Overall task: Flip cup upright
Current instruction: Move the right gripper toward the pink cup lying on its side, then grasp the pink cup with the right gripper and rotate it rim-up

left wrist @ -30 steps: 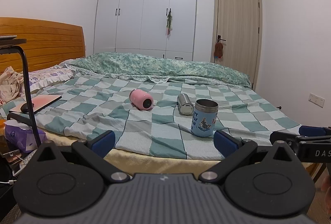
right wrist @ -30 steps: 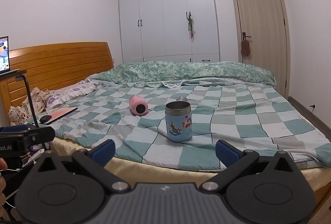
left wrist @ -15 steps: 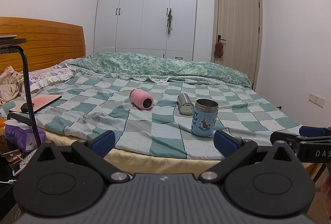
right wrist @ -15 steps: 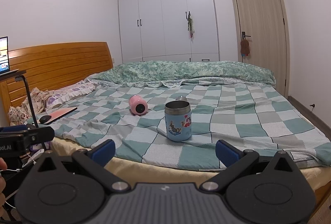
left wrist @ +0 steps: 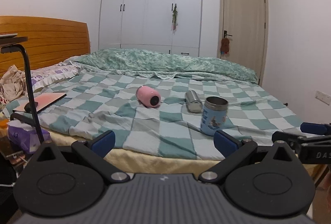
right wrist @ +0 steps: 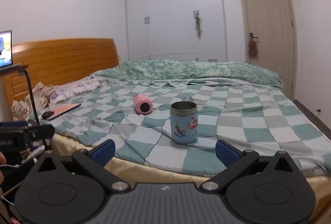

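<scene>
A blue cartoon-print cup (left wrist: 214,115) (right wrist: 183,122) stands upright, mouth up, near the front edge of the checked bedspread. A pink cup (left wrist: 148,97) (right wrist: 143,104) lies on its side further back to the left. A steel cup (left wrist: 193,101) lies on its side behind the blue one; only its tip (right wrist: 187,98) shows in the right wrist view. My left gripper (left wrist: 164,139) is open and empty, off the bed's front edge. My right gripper (right wrist: 165,150) is open and empty, facing the blue cup from short of the bed edge.
A pink notebook with a black mouse (left wrist: 41,102) lies at the bed's left. A black stand pole (left wrist: 31,91) and a purple bag (left wrist: 26,135) are left of the bed. A folded green quilt (left wrist: 165,62) lies at the back. The other gripper shows at each view's side (left wrist: 306,141) (right wrist: 22,135).
The right wrist view has shifted slightly closer and to the right of the blue cup. The cups and the left gripper have not moved.
</scene>
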A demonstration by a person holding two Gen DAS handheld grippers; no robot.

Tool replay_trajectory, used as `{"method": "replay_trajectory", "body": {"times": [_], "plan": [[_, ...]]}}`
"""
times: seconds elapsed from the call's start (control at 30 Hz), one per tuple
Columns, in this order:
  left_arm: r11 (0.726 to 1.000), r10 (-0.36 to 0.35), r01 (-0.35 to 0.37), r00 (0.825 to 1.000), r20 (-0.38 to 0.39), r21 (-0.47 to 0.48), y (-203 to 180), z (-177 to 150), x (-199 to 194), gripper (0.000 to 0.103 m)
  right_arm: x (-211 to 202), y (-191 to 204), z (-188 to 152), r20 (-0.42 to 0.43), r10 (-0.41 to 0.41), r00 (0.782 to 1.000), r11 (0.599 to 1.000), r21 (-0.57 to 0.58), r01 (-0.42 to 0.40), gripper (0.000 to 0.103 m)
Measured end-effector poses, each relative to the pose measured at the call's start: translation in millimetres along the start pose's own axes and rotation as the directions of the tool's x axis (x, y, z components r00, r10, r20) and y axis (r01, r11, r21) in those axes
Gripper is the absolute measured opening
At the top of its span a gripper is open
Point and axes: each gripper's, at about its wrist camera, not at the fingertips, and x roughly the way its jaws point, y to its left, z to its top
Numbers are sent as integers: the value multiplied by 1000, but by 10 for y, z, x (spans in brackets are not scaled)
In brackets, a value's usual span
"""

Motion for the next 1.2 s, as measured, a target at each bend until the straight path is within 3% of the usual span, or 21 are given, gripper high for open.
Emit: {"method": "replay_trajectory", "body": {"times": [0.2, 0.6, 0.73, 0.83, 1.03, 1.1, 1.2], "plan": [[995, 95, -96, 995, -25, -20, 161, 187, 427, 103, 621, 61, 285, -12, 29, 1000, 998, -52, -29, 103], [990, 113, -118, 992, -63, -75, 482, 644, 1763, 103, 2190, 313, 918, 18, 135, 991, 990, -50, -134, 103], [992, 115, -118, 992, -56, -47, 557, 784, 2381, 103, 2798, 237, 1008, 33, 134, 990, 990, -40, -133, 103], [992, 99, -105, 991, -92, -62, 641, 863, 2909, 103, 3259, 113, 1052, 50, 183, 982, 982, -62, -180, 103], [997, -11, 2, 992, -124, -73, 720, 955, 4052, 103, 4016, -48, 1237, 57, 213, 975, 970, -131, -205, 103], [996, -47, 35, 984, -169, -77, 729, 1009, 4482, 103, 4302, -30, 1379, 64, 173, 983, 972, -172, -160, 103], [997, -33, 13, 967, -254, -79, 710, 1083, 5165, 103, 4771, -30, 1597, 10, 205, 979, 962, -187, -200, 103]]}}
